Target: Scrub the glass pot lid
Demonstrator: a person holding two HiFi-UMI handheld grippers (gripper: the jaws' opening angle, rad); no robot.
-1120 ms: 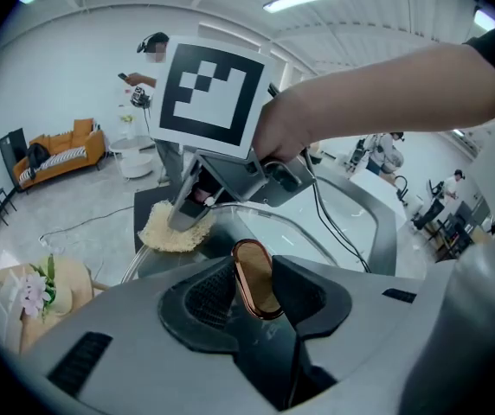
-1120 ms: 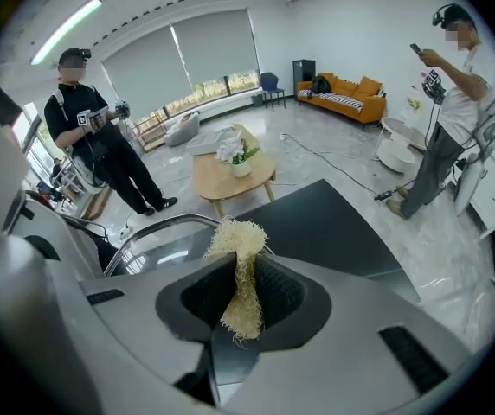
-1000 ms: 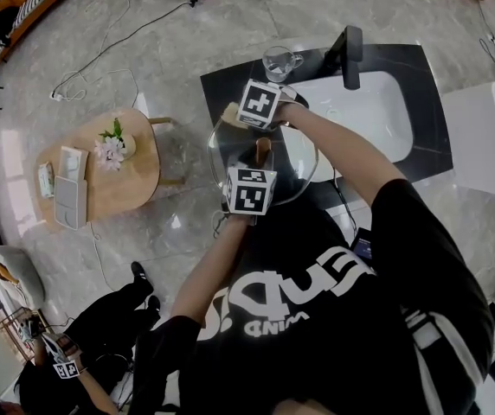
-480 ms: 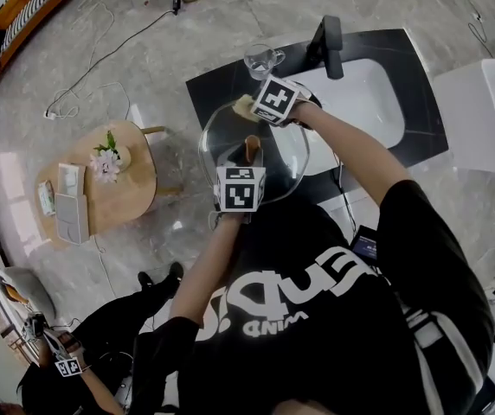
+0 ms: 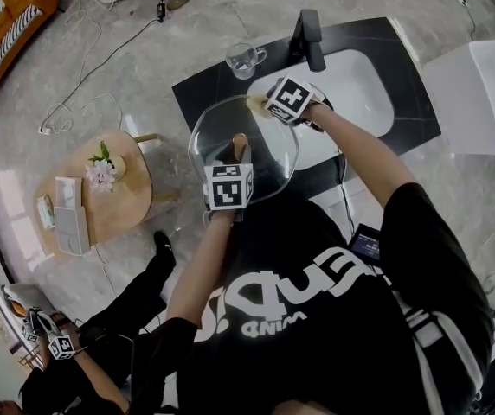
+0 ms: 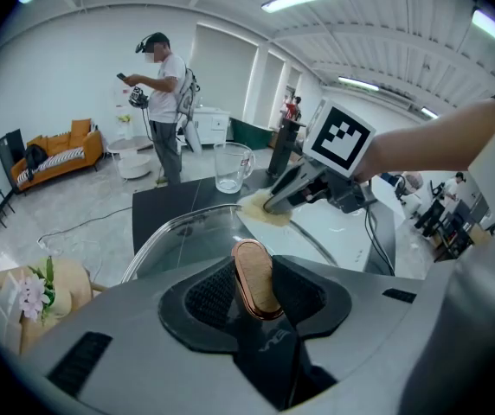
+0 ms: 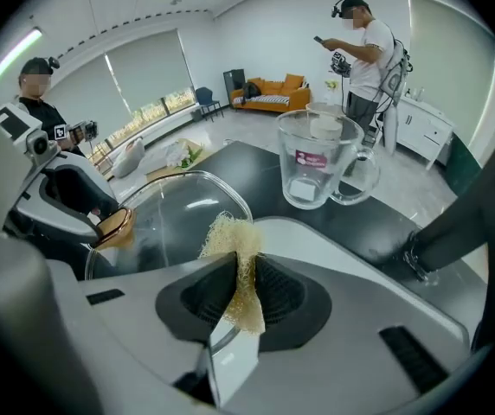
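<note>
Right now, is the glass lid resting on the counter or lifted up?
Lifted. The left hand-held gripper clamps its knob, and the lid juts past the black counter edge, over the floor.

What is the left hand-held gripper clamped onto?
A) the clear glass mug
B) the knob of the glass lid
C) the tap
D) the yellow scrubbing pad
B: the left gripper view shows the left hand-held gripper with its pads pressed on either side of the knob; the scrubbing pad is pinched in the right hand-held gripper.
</note>
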